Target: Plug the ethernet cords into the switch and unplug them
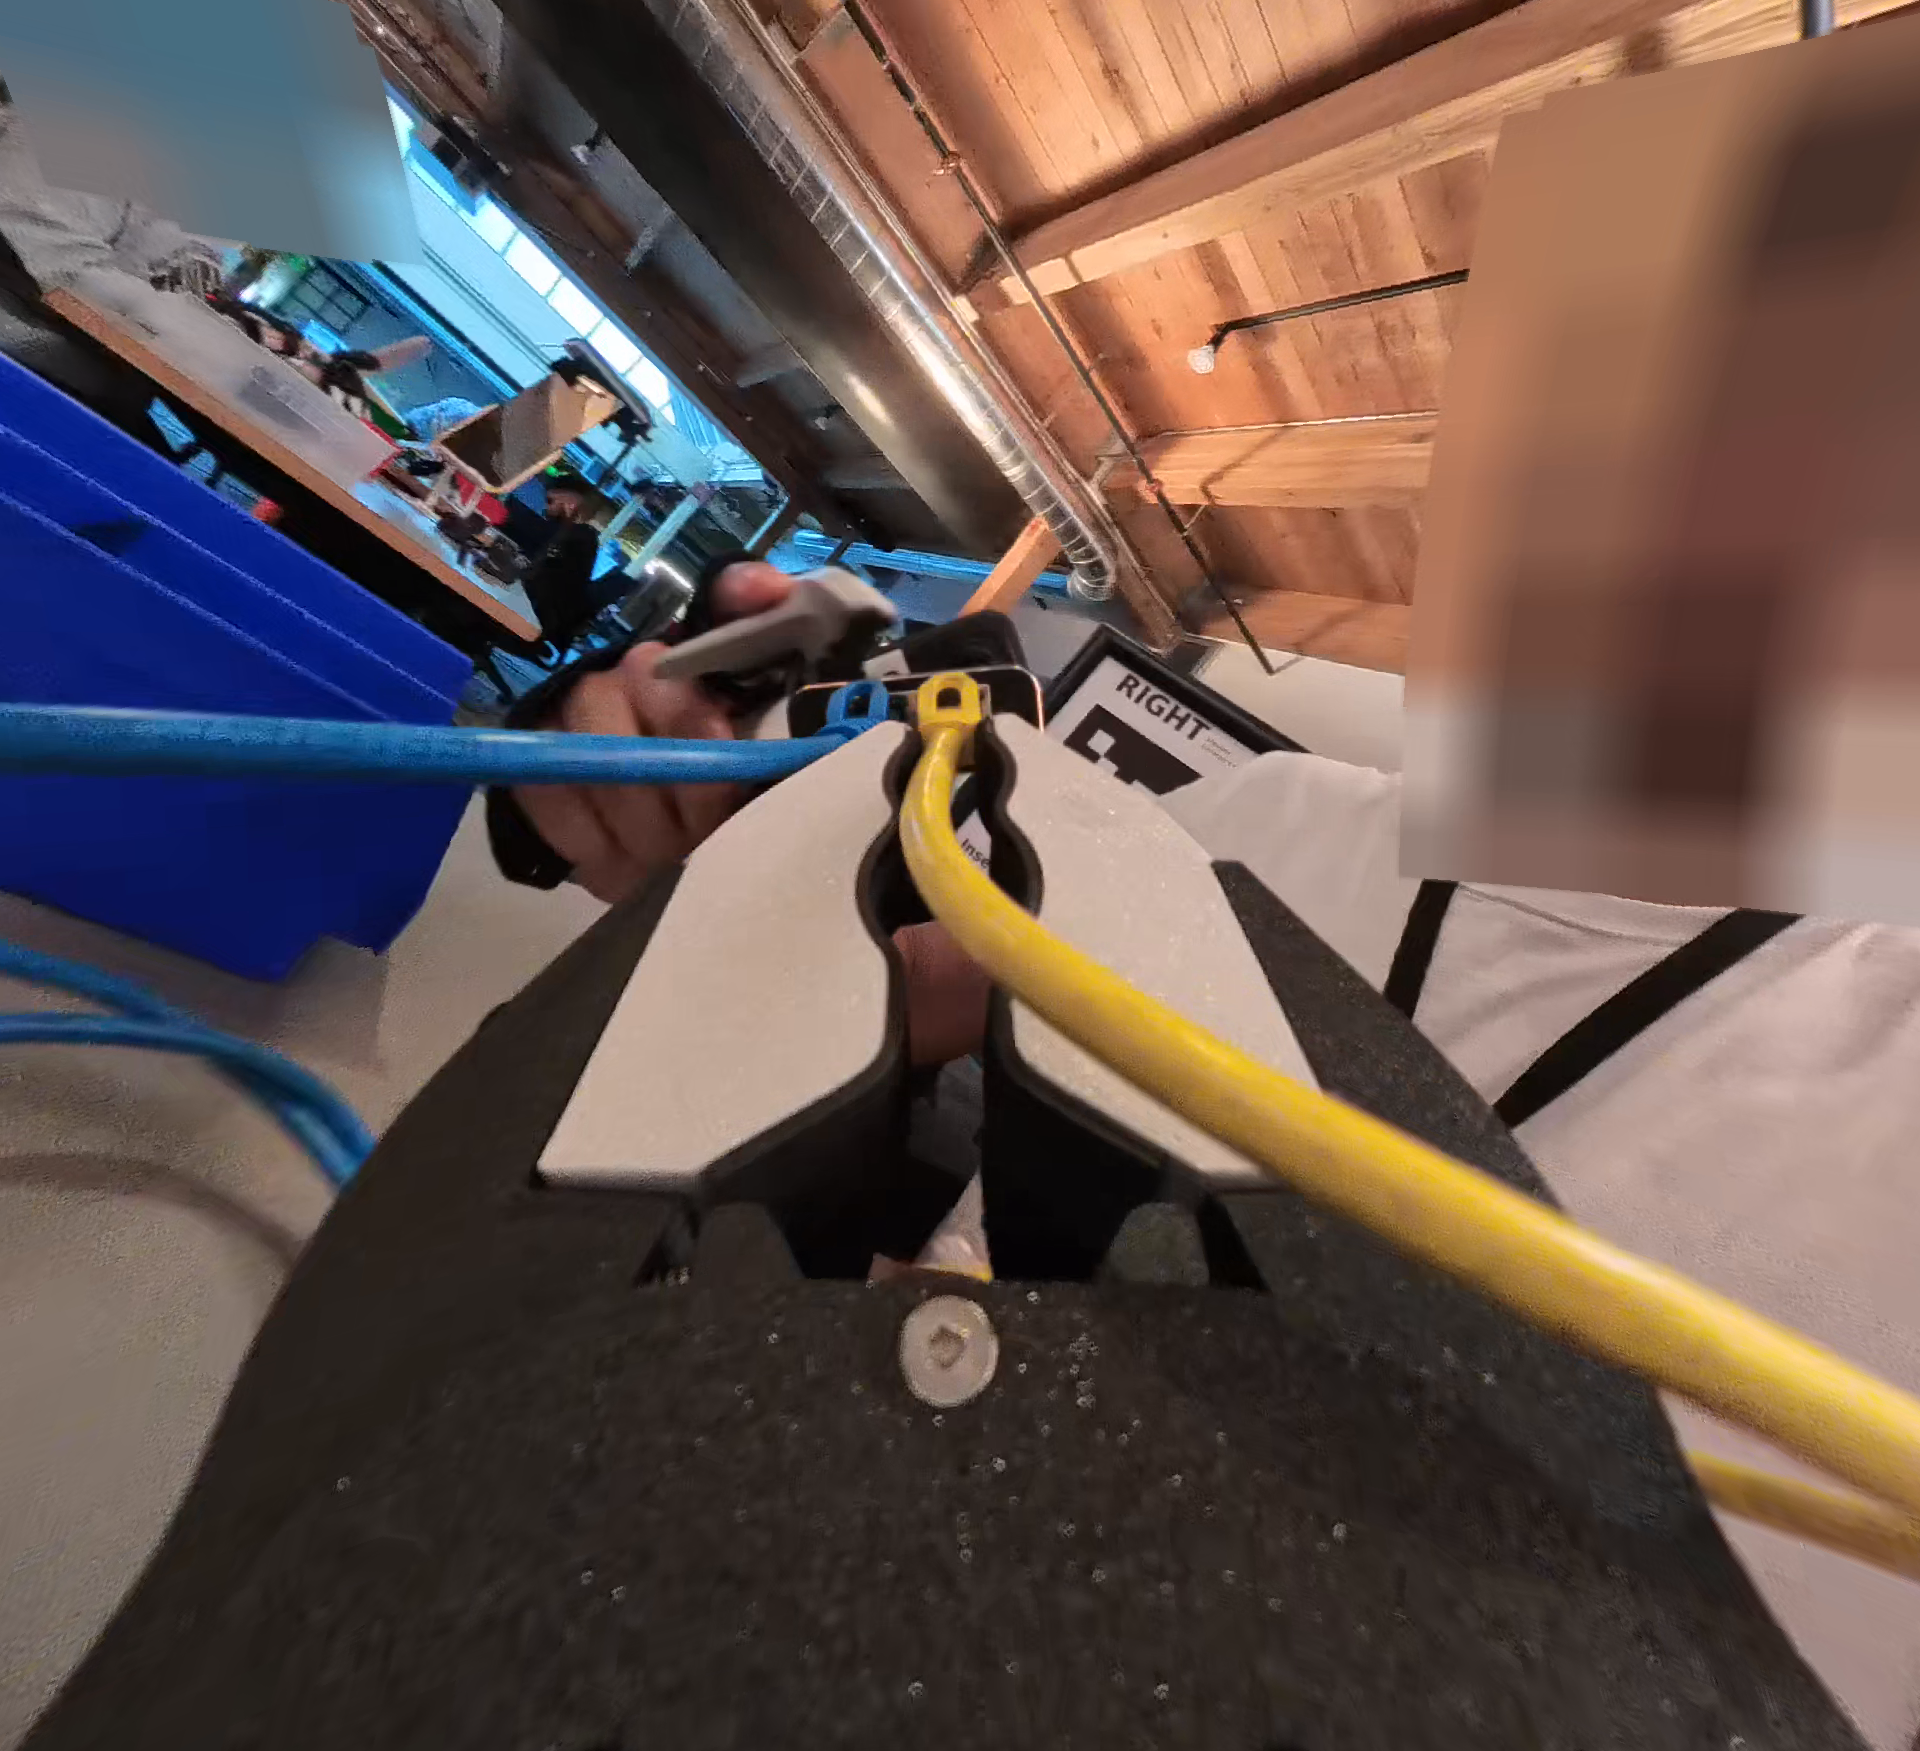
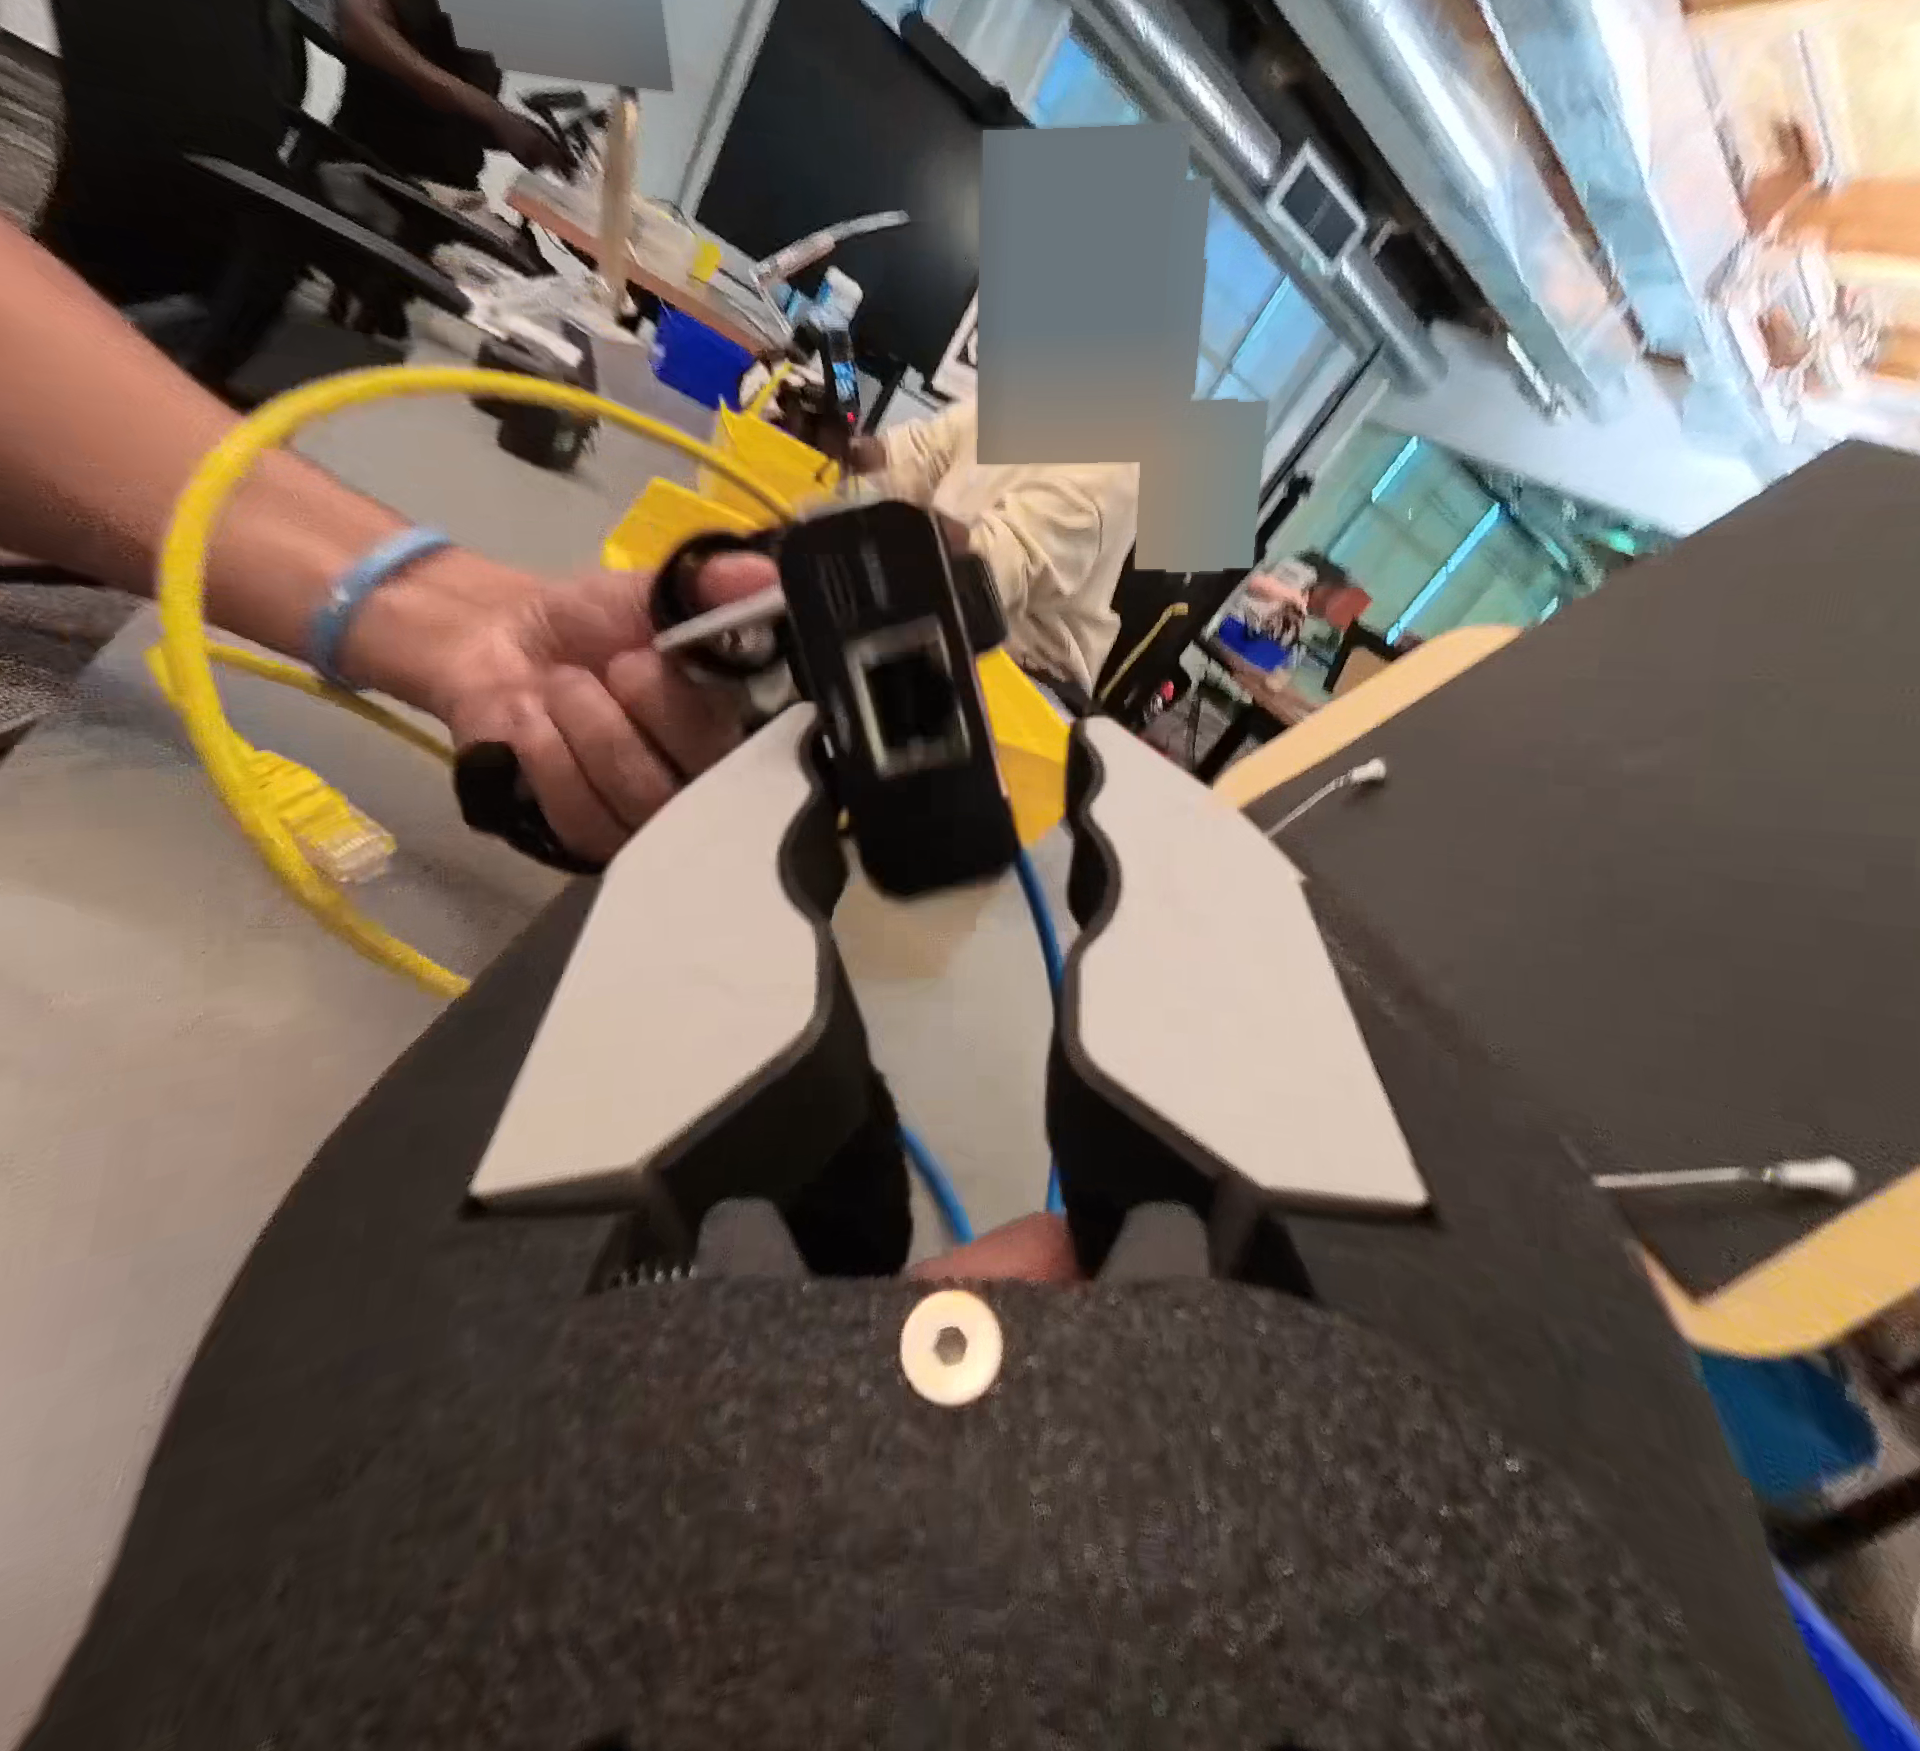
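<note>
Two cords sit in the switch (image 1: 914, 702) just past the left tool (image 1: 940, 745), whose tips are pinched onto the yellow cord (image 1: 1143, 1005) right behind its plug; the blue cord (image 1: 416, 751) runs off to that tool's left. The right tool (image 2: 940, 771) stands fairly wide, the switch loose between its tips with one port facing the camera. Unplugging looks to be the step in hand: next, steady the switch and pull the yellow plug straight back.

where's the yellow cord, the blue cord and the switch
yellow cord (image 1: 1195, 1057), left wrist view, on its sheath between the fingers
blue cord (image 1: 416, 751), left wrist view, on its straight run
switch (image 2: 914, 704), right wrist view, on its port face
</note>
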Demonstrator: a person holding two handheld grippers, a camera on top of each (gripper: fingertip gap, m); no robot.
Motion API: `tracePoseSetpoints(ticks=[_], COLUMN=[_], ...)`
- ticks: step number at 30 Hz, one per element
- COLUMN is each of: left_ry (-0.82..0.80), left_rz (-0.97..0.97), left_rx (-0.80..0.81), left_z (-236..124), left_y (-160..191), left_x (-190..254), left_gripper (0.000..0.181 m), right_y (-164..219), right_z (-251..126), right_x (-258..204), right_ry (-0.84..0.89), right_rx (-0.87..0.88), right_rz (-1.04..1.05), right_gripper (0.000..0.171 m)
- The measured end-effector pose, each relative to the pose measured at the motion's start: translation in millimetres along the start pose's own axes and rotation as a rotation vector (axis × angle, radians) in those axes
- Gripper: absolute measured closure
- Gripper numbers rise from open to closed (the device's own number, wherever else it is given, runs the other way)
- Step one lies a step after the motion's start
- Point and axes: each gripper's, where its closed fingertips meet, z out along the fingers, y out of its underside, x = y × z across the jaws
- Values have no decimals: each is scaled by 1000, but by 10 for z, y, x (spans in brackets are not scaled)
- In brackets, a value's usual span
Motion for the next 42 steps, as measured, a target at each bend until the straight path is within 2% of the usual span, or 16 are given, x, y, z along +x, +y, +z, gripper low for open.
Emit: tracePoseSetpoints(ticks=[3, 6, 8, 11, 12, 15, 17, 19, 22, 27, 31, 33, 35, 38, 40, 42], left_ry=[135, 241, 241, 162, 106, -115, -308, -512, -743, -1080, -1521, -1651, -1713, -1694, -1621, -1546], left_rz=[-71, -149, -193, -146, -115, -34, -73, -122, -9, 378, 794, 894, 914, 857, 805, 740], left_rx=[-4, 0, -6, -53, -60, -13, 28, 152, 327, 242, -152, -293, -323, -319, -304, -299], left_z=[63, 68, 73, 85, 65, -151, -393, -708, -1125, -1190, -1345, -1378, -1358, -1274, -1207, -1169], left_y=[18, -44, -117, -217, -257, -409, -495, -692, -1059, -1472, -1782, -1892, -1955, -1798, -1500, -1041], left_x=[-38, -122, -267, -485, -580, -915, -1245, -1548, -1681, -1618, -1523, -1378, -1144, -757, -521, -331], left_gripper=[172, 172, 170, 163, 160, 122, 125, 125, 126, 133, 142, 143, 141, 138, 135, 136], right_y=[-66, -108, -60, 27, 23, -103, -118, -57, 127, 722, 1079, 1166, 1245, 1549, 1802, 1968], right_z=[-1, 24, 46, 56, 42, -72, -159, -198, -128, 211, 455, 594, 729, 866, 899, 908], right_x=[-33, -21, 73, 207, 234, 389, 530, 618, 623, 504, 396, 348, 350, 426, 474, 533], right_ry=[-21, -26, -12, 48, 62, 106, 151, 191, 222, 253, 246, 231, 234, 231, 226, 237], right_rx=[1, 10, -54, -146, -153, -113, -112, -135, -201, -516, -672, -731, -753, -783, -807, -815], right_rz=[-90, -146, -149, -253, -280, -219, -191, -189, -170, -318, -353, -396, -395, -353, -316, -315], right_gripper=[142, 144, 144, 143, 143, 144, 144, 143, 144, 143, 143, 143, 143, 144, 143, 144])
